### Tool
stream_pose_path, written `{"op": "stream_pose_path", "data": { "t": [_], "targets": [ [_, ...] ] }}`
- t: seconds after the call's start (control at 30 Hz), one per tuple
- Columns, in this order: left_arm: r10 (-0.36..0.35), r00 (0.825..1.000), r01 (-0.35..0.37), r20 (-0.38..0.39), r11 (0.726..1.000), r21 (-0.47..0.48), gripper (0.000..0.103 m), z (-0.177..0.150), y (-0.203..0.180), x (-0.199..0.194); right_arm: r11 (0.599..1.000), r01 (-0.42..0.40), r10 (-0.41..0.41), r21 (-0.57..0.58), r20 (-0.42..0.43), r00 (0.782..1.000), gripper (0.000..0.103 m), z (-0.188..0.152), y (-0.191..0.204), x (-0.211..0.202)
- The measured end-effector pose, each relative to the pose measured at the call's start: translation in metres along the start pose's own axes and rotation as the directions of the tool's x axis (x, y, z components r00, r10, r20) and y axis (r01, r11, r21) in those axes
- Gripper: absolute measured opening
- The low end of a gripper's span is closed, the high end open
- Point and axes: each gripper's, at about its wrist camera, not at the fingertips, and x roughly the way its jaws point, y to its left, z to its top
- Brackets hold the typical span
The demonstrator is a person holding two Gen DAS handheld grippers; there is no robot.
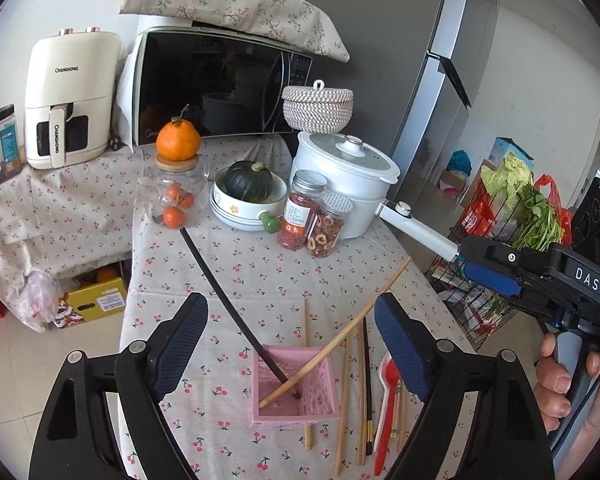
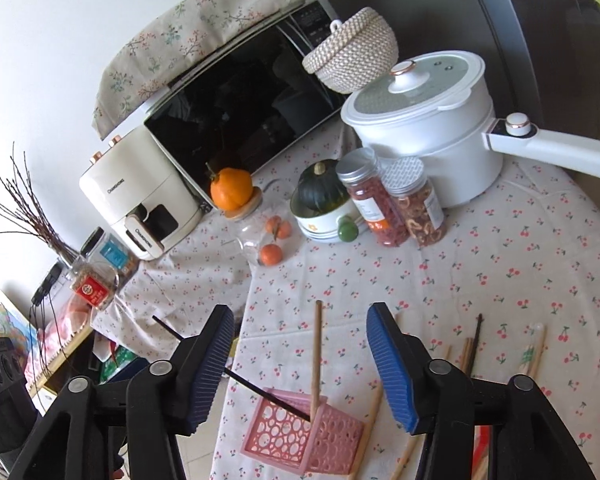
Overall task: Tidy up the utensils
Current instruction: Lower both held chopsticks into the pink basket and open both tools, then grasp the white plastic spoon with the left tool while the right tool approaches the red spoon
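Black chopstick [image 2: 260, 390] partly hidden behind left finger of right gripper [image 2: 300, 368]; loose chopsticks [image 1: 362, 396] and red spoon [image 1: 386, 412] partly covered by left gripper [image 1: 290, 350] finger.

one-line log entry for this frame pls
left gripper: open, empty | right gripper: open, empty | pink basket: holds black chopstick, wooden chopstick | red spoon: on table

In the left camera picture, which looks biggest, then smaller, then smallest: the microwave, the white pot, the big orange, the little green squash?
1. microwave
2. white pot
3. and 4. big orange and green squash: they look about alike, so no ranking.
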Motion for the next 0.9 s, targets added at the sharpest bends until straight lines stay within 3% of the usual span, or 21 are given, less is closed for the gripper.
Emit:
{"op": "stream_pose_path", "data": {
  "t": [0.1, 0.3, 0.5, 0.6, 0.7, 0.83, 0.9],
  "targets": [
    [0.029, 0.999, -0.028, -0.04, 0.999, 0.03, 0.092, -0.01, -0.01, 0.0, 0.999, 0.048, -0.048, 0.0, -0.009, 0.999, 0.073, -0.004, -0.013, -0.007],
    [0.025, 0.985, -0.012, -0.172, 0.997, 0.076, 0.093, -0.034, -0.034, 0.013, 0.987, 0.162, -0.161, 0.004, -0.07, 0.984, 0.08, -0.02, -0.049, -0.013],
    [0.02, 0.962, 0.013, -0.271, 0.993, 0.118, 0.093, -0.06, -0.064, 0.027, 0.953, 0.302, -0.3, -0.007, -0.155, 0.941, 0.084, -0.039, -0.09, -0.019],
    [0.006, 0.945, 0.044, -0.326, 0.988, 0.147, 0.093, -0.073, -0.085, 0.037, 0.939, 0.345, -0.338, 0.004, -0.194, 0.921, 0.084, -0.044, -0.112, -0.024],
    [-0.025, 0.915, 0.095, -0.402, 0.983, 0.155, 0.093, -0.085, -0.108, 0.054, 0.923, 0.384, -0.37, 0.028, -0.212, 0.905, 0.084, -0.044, -0.133, -0.031],
    [-0.089, 0.888, 0.146, -0.452, 0.985, 0.092, 0.092, -0.092, -0.13, 0.082, 0.905, 0.42, -0.396, 0.071, -0.225, 0.89, 0.084, -0.044, -0.158, -0.039],
    [-0.098, 0.883, 0.142, -0.46, 0.988, 0.063, 0.081, -0.092, -0.138, 0.101, 0.9, 0.428, -0.399, 0.082, -0.238, 0.886, 0.084, -0.044, -0.168, -0.04]
  ]
}}
